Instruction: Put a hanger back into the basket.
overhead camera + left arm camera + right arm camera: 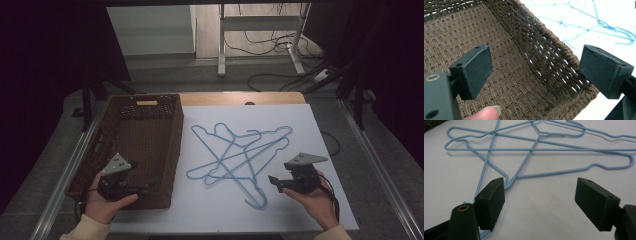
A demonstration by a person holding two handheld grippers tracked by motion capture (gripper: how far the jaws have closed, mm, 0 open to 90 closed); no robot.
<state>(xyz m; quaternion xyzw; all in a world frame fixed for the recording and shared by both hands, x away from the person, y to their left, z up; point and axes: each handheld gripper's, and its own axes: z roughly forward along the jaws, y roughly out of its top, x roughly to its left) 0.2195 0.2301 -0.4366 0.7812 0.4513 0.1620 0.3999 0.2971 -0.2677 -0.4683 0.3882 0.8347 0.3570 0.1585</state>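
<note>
Table (300,210): white sheet covering the centre and right of the high view.
Basket (172,150): dark brown woven box, left of centre, nothing inside.
Hangers (235,150): light blue wire, several crossed in a loose pile at frame centre, just right of the basket; hooks point toward the lower edge and upper right.
Left gripper (142,187): lower left, over the basket's near end; jaws wide apart, nothing between them.
Right gripper (274,181): lower right, near the hangers' lower hook; jaws spread wide, holding nothing.

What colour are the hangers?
Light blue hangers, clearest in the right gripper view.
</note>
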